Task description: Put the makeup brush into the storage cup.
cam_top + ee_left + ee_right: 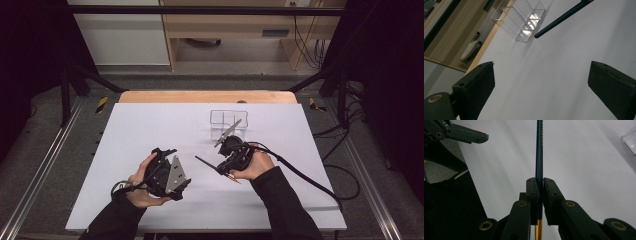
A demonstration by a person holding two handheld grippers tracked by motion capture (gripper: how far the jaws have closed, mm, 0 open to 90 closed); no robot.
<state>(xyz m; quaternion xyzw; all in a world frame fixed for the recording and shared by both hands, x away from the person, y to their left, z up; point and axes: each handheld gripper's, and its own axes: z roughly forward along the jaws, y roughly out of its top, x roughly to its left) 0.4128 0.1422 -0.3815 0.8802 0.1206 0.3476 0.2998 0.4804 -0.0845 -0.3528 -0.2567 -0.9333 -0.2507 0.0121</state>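
The right tongs are clenched on a slim dark blue-black pen with a gold-coloured end, gripping it low on the barrel so that the long dark part juts out ahead and the gold end sticks out behind the pads. In the high view the pen is held above the white tabletop, pointing toward the left tongs, which hang released with the jaws wide apart and nothing between them. A clear plastic compartmented box stands just beyond the right hand.

The pen looks light, stiff and smooth, so it probably slips or swivels easily in a narrow pinch. A hold nearer its middle would likely balance it better. If the left tongs take it, the free dark barrel seems the place to grip.
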